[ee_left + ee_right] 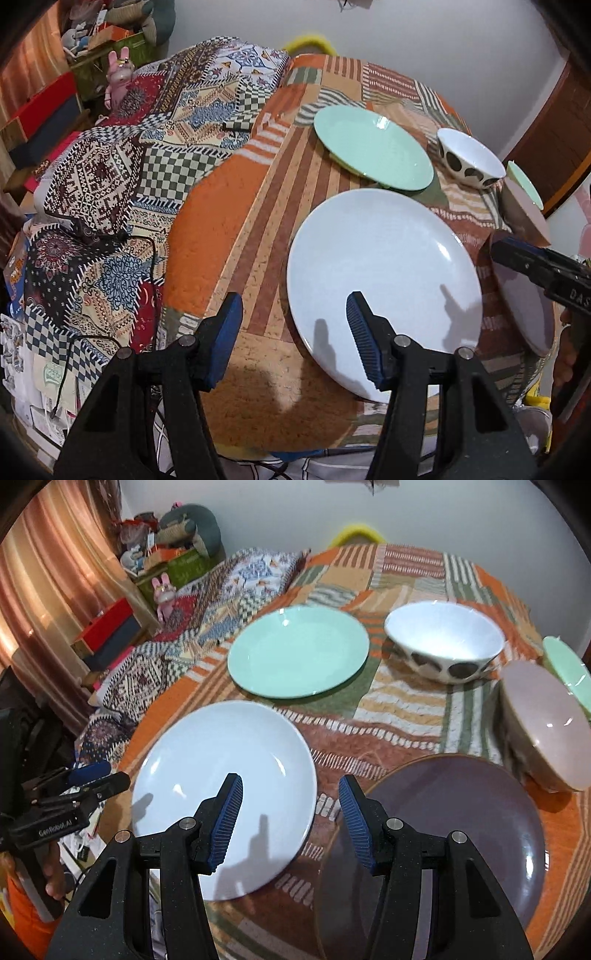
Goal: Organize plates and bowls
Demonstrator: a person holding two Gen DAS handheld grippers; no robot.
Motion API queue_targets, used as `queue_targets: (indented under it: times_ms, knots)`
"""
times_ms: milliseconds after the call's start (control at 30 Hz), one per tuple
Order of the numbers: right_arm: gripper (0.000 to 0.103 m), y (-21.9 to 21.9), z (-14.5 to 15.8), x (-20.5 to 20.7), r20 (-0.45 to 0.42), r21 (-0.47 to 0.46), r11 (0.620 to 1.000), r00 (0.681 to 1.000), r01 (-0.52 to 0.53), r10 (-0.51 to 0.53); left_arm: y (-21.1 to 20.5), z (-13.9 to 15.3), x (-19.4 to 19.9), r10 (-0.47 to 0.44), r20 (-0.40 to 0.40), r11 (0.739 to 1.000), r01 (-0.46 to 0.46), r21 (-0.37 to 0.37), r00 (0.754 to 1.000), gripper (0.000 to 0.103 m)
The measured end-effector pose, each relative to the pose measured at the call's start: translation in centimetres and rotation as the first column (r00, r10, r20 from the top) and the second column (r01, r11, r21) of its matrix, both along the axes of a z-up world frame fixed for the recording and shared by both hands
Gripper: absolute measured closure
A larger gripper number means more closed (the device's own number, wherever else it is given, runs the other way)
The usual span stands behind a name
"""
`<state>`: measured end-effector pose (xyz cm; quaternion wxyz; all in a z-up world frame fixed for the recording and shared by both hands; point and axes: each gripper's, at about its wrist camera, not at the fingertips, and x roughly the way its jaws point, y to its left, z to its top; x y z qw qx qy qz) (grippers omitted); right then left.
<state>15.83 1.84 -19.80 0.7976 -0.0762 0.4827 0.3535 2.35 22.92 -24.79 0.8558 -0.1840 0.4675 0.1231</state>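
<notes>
Left wrist view: empty, parted left gripper (293, 334) over white plate's (384, 258) near-left rim.

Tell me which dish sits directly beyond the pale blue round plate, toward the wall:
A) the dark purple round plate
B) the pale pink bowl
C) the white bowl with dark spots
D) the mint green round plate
D: in the right wrist view the mint green round plate lies just past the pale blue round plate, toward the wall.
</notes>
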Motion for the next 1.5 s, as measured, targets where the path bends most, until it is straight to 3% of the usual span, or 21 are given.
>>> queue_targets:
  times_ms: [133, 267, 400, 800, 967, 1100, 1500]
  knots:
    - [0.068, 0.7, -0.9, 0.5, -0.024, -0.017, 1.0, 1.0, -0.001, 0.001, 0.2, -0.9, 0.5, -0.019, -0.012, 0.999, 0.019, -0.033, 1.0, 0.059]
    - [0.074, 1.5, -1.8, 0.9, -0.044, -0.044, 0.999, 0.999, 0.002, -0.003, 0.4, -1.7, 0.8, -0.031, -0.018, 0.997, 0.03, -0.065, 0.999, 0.071]
    - [0.079, 1.9, -2.3, 1.2, -0.053, -0.072, 0.997, 0.999, 0.006, -0.01, 0.7, -2.4, 1.0, -0.04, -0.026, 0.995, 0.037, -0.092, 0.999, 0.076]
    - [0.085, 2.7, -4.0, 2.0, -0.082, -0.13, 0.991, 0.997, 0.004, -0.015, 1.3, -3.3, 1.5, -0.05, -0.023, 0.99, 0.046, -0.134, 0.998, 0.077]
    - [0.081, 3.0, -4.0, 1.8, -0.076, -0.149, 0.989, 0.997, -0.013, 0.001, 0.9, -3.4, 1.7, -0.091, -0.011, 0.983, 0.088, -0.16, 0.996, 0.077]
    - [0.08, 3.4, -4.0, 1.6, -0.06, -0.168, 0.985, 0.998, -0.032, 0.022, 0.2, -3.3, 1.9, -0.096, -0.036, 0.991, 0.092, -0.094, 0.995, 0.077]
    - [0.08, 2.6, -3.5, 1.3, -0.097, -0.094, 0.995, 0.995, -0.022, 0.013, 0.4, -2.7, 1.4, -0.037, -0.043, 0.996, 0.033, -0.08, 0.998, 0.077]
